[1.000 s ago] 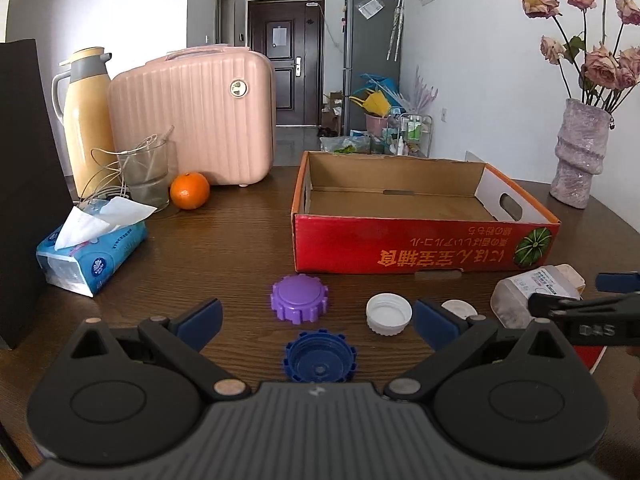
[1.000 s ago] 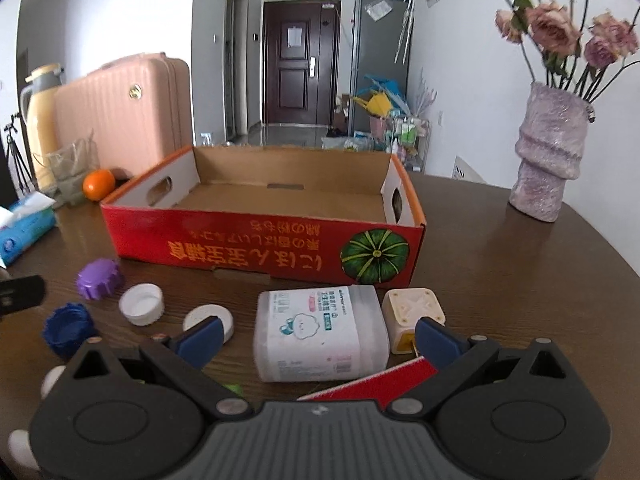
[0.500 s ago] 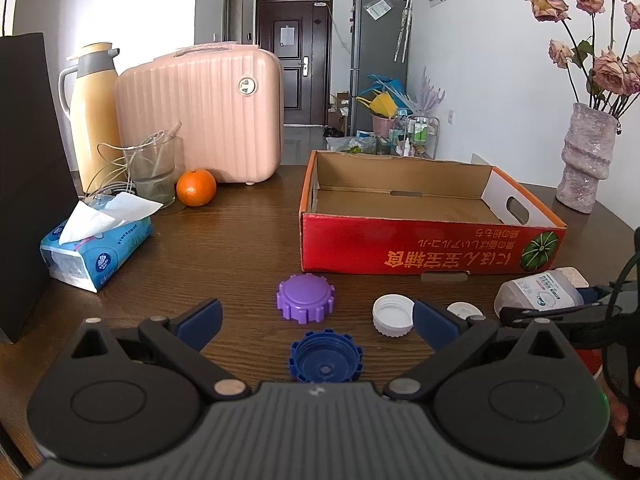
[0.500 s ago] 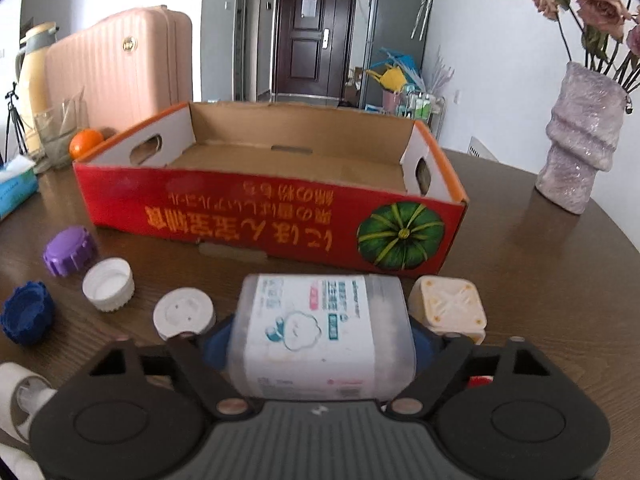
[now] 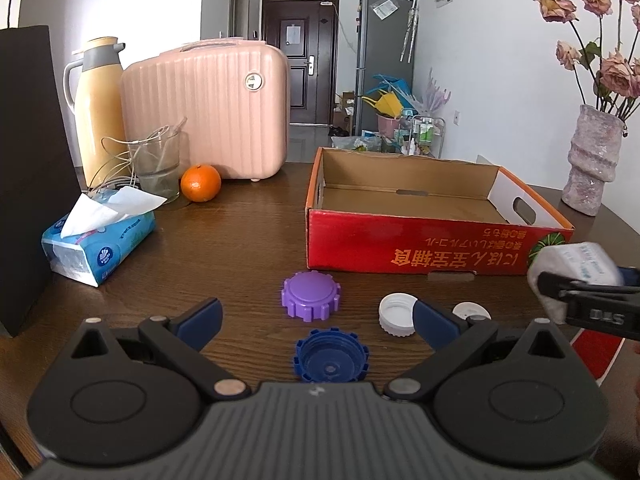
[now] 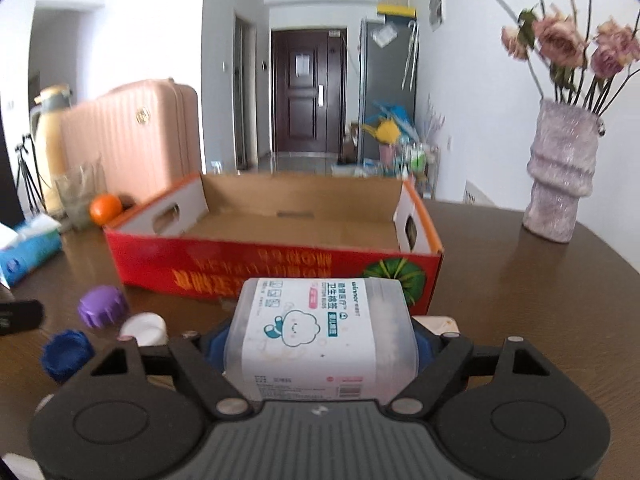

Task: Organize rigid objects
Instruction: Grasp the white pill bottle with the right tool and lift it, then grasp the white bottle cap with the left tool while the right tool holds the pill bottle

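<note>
Your right gripper [image 6: 322,340] clamps the cotton-swab box [image 6: 320,332] at lower centre, lifted before the red carton [image 6: 280,264]; next, I judge, carry it over the rim; your left gripper [image 5: 316,320] hangs open above the blue cap [image 5: 331,360].

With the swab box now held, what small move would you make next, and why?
Probably carry the swab box forward over the red wall of the carton. The right gripper is shut on it, already raised, and the carton floor just ahead looks bare.
</note>
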Motion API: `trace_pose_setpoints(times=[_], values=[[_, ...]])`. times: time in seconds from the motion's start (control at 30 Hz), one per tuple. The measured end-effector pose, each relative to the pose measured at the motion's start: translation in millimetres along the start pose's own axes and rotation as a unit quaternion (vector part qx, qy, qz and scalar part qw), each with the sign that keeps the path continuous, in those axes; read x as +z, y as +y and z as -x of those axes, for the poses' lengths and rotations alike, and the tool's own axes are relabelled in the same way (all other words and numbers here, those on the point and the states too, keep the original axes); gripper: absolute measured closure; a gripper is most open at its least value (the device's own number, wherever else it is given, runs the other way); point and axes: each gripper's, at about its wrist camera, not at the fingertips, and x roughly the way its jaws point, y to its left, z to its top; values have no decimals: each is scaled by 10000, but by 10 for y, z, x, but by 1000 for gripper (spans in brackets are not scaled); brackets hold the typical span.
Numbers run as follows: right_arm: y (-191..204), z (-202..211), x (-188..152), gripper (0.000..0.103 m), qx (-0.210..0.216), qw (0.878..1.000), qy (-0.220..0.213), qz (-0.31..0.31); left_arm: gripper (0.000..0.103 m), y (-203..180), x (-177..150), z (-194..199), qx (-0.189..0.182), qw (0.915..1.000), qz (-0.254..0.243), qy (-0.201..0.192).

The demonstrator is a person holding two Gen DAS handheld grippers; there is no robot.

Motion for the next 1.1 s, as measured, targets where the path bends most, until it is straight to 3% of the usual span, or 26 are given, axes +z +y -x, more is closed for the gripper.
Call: trace_pose_setpoints(times=[0.23,0.43,0.87,1.1], values=[[-17,446,-79,21,141,9991,-402,-34,0,41,-7,-1,81,9999,73,-23],[-91,700,-245,21,150,9986,-476,-166,0,47,-52,51,116,9999,78,-16],[-145,762,-314,21,165,9980,-528,-306,0,-50,-29,45,71,9999,-22,138],[-186,740,-315,21,96,9977,-507,-443,0,-314,92,-117,-73,9977,-586,342]])
